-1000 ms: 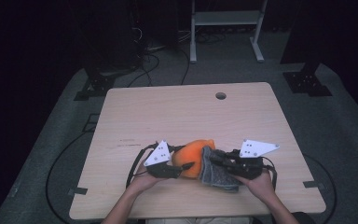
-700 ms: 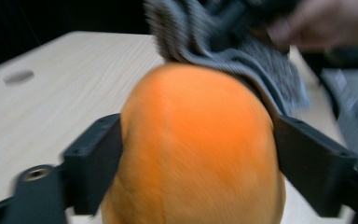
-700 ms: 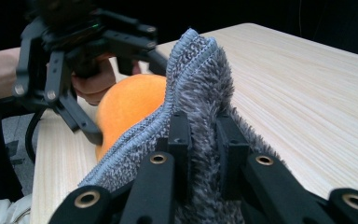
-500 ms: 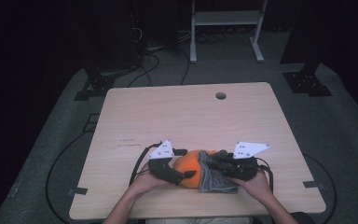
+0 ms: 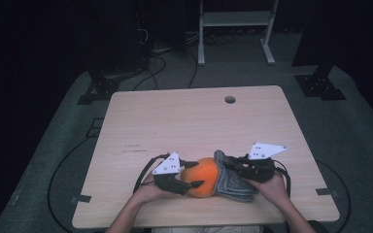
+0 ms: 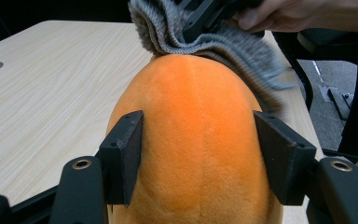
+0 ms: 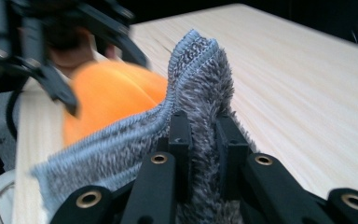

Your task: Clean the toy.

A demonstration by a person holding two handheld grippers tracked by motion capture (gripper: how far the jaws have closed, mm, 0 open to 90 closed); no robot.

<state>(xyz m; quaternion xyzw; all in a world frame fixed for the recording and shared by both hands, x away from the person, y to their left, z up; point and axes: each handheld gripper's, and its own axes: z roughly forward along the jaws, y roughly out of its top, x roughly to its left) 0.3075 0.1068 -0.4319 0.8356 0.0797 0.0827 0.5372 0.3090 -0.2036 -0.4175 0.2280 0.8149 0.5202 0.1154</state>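
Along the bottom edge of the high view, the person's two forearms come up onto the near part of the pale wood-grain table (image 5: 189, 121), one hand wrapped around each tool. At lower centre the left gripper (image 5: 194, 175) lies low and points toward the right of the frame, its grey three-cornered plate tilted upward. Its own view shows the two black wedge-shaped jaws pressed against either flank of the round orange plush toy (image 6: 193, 144), whose short, smooth nap bulges between them, so the toy is clamped. The toy rests on the table at lower centre of the high view (image 5: 203, 176), between the two tools.

Just right of it, the right gripper (image 5: 229, 165) points toward the left of the frame, held by the person's right hand (image 5: 270, 184). Seen in its own view, its narrow black jaws stand nearly together, pinching an upright fold of the grey fuzzy knitted cloth (image 7: 200, 93), which has a ribbed, stitched hem. That cloth drapes in wavy folds against the toy's far side in the left gripper view (image 6: 214, 37) and touches the toy's right side in the high view (image 5: 230, 179).

Farther back, a small round hole (image 5: 230, 99) sits near the table's far edge.
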